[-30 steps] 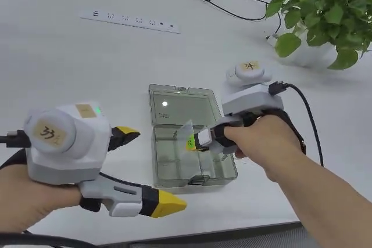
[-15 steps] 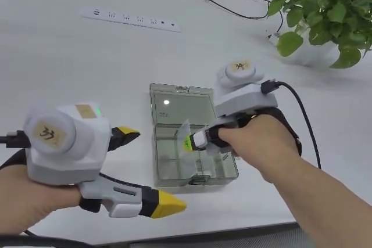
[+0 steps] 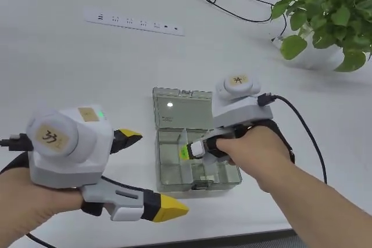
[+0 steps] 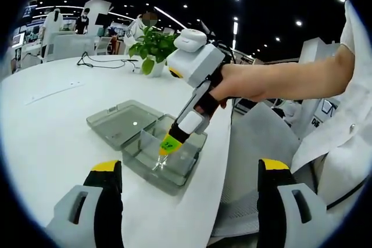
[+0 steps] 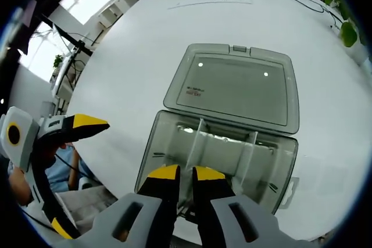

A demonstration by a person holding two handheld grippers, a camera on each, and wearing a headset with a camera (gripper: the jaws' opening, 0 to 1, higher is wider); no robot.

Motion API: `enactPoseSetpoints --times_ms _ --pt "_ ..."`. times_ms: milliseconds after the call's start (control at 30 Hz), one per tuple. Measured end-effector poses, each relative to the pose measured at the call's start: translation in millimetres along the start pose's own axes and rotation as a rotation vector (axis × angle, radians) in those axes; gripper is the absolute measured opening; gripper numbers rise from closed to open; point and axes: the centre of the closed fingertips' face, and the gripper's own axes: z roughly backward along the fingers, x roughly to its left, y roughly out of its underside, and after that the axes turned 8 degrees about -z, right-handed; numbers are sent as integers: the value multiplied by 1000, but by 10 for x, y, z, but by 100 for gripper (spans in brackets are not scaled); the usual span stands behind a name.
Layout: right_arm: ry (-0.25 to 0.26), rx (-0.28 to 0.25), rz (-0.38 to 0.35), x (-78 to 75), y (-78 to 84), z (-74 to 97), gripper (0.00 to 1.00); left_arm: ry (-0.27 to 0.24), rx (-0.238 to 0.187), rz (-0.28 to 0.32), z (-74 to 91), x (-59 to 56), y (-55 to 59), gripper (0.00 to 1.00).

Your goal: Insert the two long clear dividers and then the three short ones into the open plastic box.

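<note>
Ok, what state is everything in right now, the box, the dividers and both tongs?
Plastic box: open, lid flat behind it.
Left tongs: open, empty.
Clear divider: upright, low inside the box, gripped.
Right tongs: shut on that divider.
Second divider: upright in the box, beside it.

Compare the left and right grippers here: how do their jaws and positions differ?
The left gripper has its jaws wide apart and empty; the right gripper is closed on a clear divider. The left hovers beside the box; the right points down into it. Both have yellow jaw tips.
</note>
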Motion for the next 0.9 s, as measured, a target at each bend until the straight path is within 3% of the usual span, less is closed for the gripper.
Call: enactPoseSetpoints --times_ms 467,900 --pt "-44 -26 8 18 3 -18 11 -13 4 1 7 7 -1 99" --pt "-134 -81 -15 119 -56 110 16 -42 5 10 36 -17 -42 99"
